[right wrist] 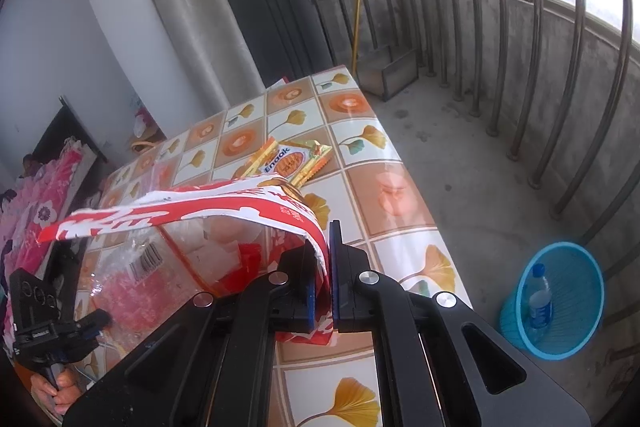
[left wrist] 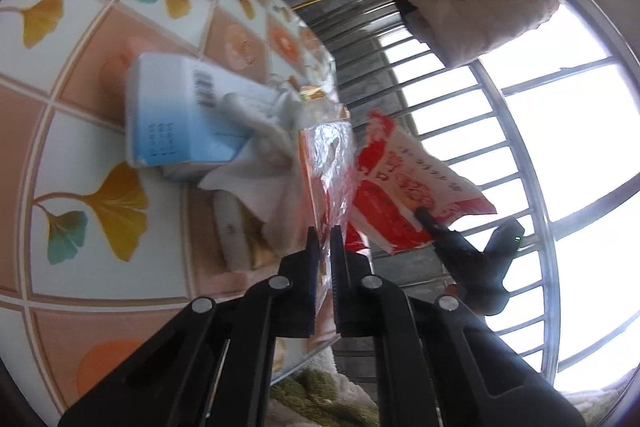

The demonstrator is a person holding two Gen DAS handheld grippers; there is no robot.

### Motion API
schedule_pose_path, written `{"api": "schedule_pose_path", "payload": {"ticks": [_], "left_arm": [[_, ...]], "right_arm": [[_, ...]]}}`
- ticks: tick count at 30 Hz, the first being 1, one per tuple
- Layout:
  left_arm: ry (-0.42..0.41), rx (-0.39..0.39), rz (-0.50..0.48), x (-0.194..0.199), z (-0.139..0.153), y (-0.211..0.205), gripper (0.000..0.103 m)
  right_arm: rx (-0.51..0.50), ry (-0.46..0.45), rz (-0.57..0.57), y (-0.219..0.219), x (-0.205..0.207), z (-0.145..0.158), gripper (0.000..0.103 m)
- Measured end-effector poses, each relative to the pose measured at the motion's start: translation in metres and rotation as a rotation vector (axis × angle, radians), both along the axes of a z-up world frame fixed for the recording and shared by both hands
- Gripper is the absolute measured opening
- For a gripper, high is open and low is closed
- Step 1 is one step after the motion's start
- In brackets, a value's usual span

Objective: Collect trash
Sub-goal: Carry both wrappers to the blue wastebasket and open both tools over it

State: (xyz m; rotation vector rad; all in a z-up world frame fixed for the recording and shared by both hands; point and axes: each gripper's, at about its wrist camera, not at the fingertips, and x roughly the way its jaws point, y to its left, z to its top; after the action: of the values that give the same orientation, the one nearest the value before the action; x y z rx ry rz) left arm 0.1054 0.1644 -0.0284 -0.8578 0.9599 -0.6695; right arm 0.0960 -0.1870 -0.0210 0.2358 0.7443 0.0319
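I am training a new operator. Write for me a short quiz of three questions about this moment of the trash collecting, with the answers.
1. True or false: the right gripper is shut on the red and white bag.
2. What lies inside the blue basket on the floor?
A. a crumpled tissue
B. a plastic bottle
C. nothing
3. Fill in: the left gripper pinches the edge of a clear ____ bag.

Key
1. True; the bag's edge sits between its closed fingers.
2. B; the plastic bottle with a blue cap stands in it.
3. Plastic; the bag holds a blue and white box and white tissue.
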Motion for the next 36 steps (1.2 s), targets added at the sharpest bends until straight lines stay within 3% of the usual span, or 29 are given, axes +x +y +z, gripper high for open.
{"api": "schedule_pose_path", "payload": {"ticks": [16,26,36], "left_arm": [[-0.223,-0.187,-0.035,-0.004,0.063,0.002,0.003],[-0.283,-0.121,-0.121,0.005,0.084,-0.036,0.003],[-0.299,-0.015,-0.316,0.031,0.098,-0.142,0.003]], "right_arm": [[0.073,-0.076,-0.030,-0.017,-0.016,0.026,0.003],[0.083,-0.114,-0.139,-0.051,-0.037,0.038,0.003],[0.104,-0.111,-0.316,-0.112,-0.081,0.026,0.003]]}}
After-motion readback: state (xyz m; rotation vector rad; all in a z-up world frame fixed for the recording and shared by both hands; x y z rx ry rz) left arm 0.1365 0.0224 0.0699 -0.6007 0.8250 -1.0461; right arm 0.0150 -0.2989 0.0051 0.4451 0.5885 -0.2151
